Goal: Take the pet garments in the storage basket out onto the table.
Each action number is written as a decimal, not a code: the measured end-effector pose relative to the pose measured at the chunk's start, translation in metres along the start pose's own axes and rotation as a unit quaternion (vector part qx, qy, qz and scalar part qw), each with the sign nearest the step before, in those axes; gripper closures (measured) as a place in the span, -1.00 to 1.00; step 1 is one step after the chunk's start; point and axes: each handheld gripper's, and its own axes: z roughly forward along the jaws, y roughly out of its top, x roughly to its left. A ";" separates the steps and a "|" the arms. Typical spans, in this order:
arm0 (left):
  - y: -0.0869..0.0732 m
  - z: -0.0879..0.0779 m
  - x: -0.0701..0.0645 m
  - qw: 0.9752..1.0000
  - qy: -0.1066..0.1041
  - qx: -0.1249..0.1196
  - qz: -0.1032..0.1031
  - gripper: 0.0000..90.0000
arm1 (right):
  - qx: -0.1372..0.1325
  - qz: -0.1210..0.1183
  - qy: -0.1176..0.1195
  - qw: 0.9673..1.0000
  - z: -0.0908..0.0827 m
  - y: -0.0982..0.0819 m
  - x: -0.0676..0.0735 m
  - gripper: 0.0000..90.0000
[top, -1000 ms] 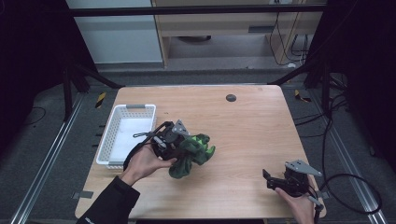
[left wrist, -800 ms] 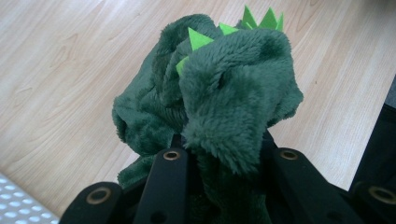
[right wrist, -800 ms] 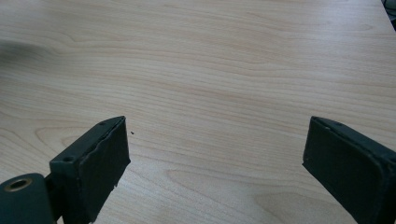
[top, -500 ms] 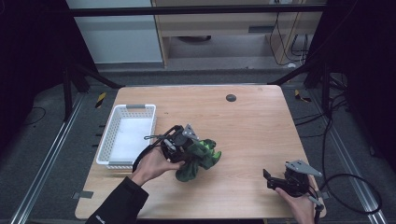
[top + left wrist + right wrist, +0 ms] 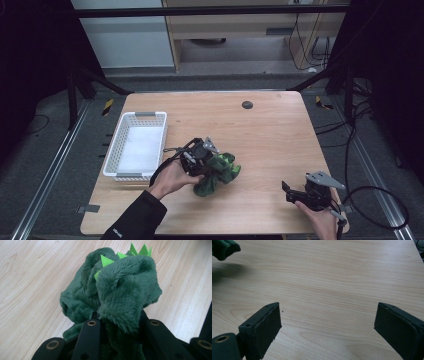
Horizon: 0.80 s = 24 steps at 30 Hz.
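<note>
A dark green plush toy (image 5: 217, 172) with bright green felt spikes is near the table's middle front, held in my left gripper (image 5: 202, 156). In the left gripper view the toy (image 5: 117, 292) bulges out between the two black jaws, which are shut on its lower part, just above the wood. My right gripper (image 5: 290, 192) rests at the table's front right, well apart from the toy. Its jaws stand wide open over bare wood in the right gripper view (image 5: 325, 327), with a bit of the green toy (image 5: 223, 248) at the top left corner.
A white slatted basket (image 5: 134, 146) stands at the table's left, just left of my left hand. A small dark round spot (image 5: 247, 104) sits near the far edge. Cables trail on the floor to the right of the table.
My left gripper has carried the plush toy to the right and downward, closer to the tabletop. The right gripper has stayed where it was.
</note>
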 end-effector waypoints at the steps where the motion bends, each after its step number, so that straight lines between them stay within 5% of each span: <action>1: 0.000 0.001 0.000 1.000 0.001 0.000 0.000 0.66 | 0.001 0.003 0.001 1.000 0.000 0.000 0.000 -0.84; 24: -0.006 0.037 -0.006 1.000 -0.015 0.022 0.001 0.60 | 0.003 0.000 0.005 1.000 0.001 0.000 0.001 -0.85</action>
